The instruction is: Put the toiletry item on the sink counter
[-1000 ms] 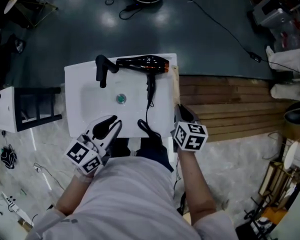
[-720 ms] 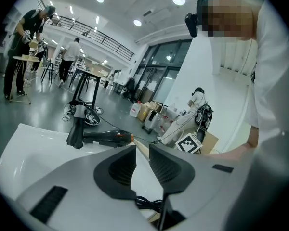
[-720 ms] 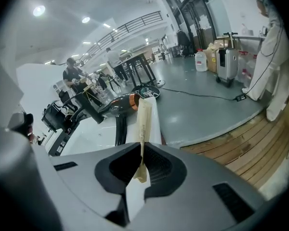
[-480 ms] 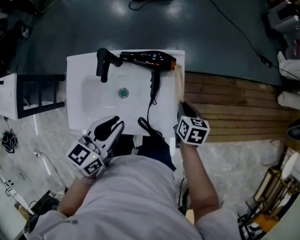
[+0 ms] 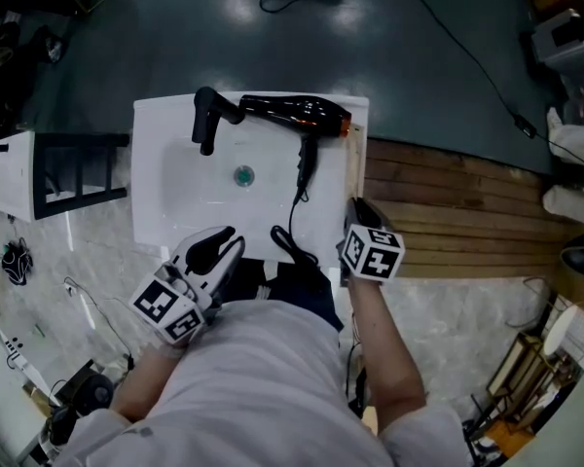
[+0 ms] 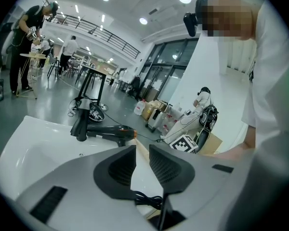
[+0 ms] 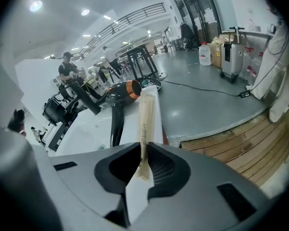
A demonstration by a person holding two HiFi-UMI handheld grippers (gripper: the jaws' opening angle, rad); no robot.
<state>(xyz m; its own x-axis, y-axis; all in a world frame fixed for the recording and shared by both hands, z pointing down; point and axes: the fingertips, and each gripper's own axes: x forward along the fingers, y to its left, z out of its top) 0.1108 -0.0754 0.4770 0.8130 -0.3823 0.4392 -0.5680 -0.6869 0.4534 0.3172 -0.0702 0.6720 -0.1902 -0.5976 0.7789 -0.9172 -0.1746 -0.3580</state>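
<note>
My right gripper is shut on a thin, flat beige toiletry packet with small print. The packet sticks out forward over the right rim of the white sink. In the head view this gripper sits at the sink's front right corner. A black hair dryer with an orange ring lies along the back of the counter, beside the black faucet. Its cord trails over the front edge. My left gripper hovers at the sink's front edge, jaws slightly apart and empty.
A black-and-white rack stands left of the sink. A wooden slat platform adjoins the sink's right side. Cables cross the dark floor behind. The person's torso fills the near bottom of the head view.
The head view has shifted a little, so the sink sits slightly higher and more to the right. Both grippers keep their places at the sink's front edge, the packet still gripped.
</note>
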